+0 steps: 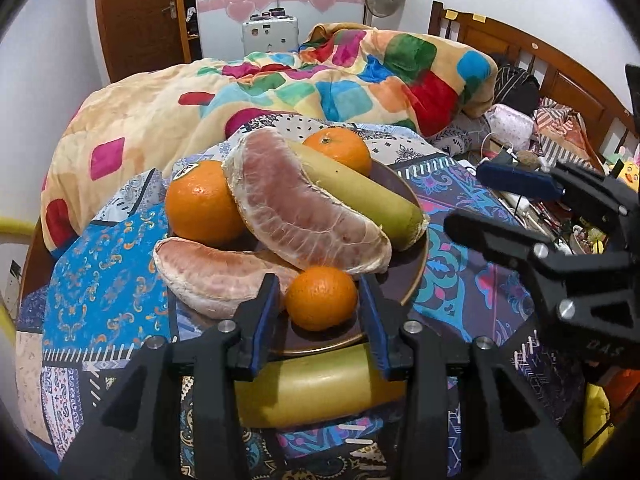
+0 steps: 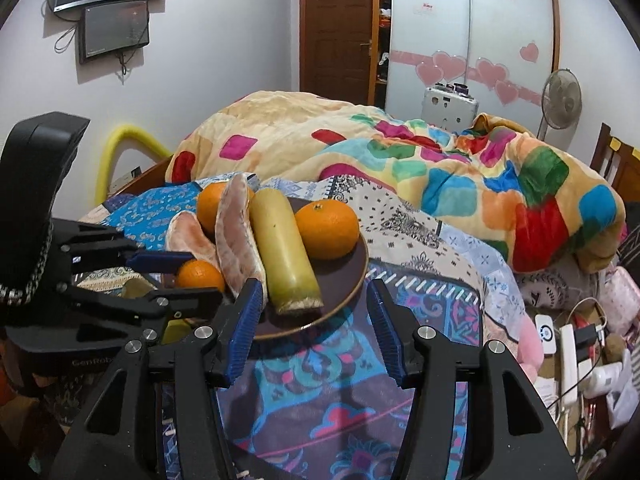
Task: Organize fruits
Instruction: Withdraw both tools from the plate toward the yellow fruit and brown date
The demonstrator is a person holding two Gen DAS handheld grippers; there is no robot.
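A dark plate [image 1: 404, 276] [image 2: 344, 280] on the patterned bedspread holds two pomelo segments [image 1: 304, 216] [image 2: 238, 248], a yellow-green cane piece [image 1: 360, 192] [image 2: 284, 256], two large oranges [image 1: 198, 204] [image 2: 328, 230] and a small orange [image 1: 320, 298] [image 2: 200, 276]. My left gripper [image 1: 320, 300] is open, its jaws on either side of the small orange, apart from it. A second yellow-green cane piece [image 1: 316, 388] lies off the plate under the left fingers. My right gripper [image 2: 312, 312] is open and empty over the plate's near rim.
A rumpled colourful quilt [image 1: 280, 84] [image 2: 440, 168] lies behind the plate. Chargers, cables and small clutter [image 2: 576, 348] fill the right side by the wooden headboard [image 1: 532, 60]. A yellow foam-padded rail [image 2: 120, 140] runs along the left edge.
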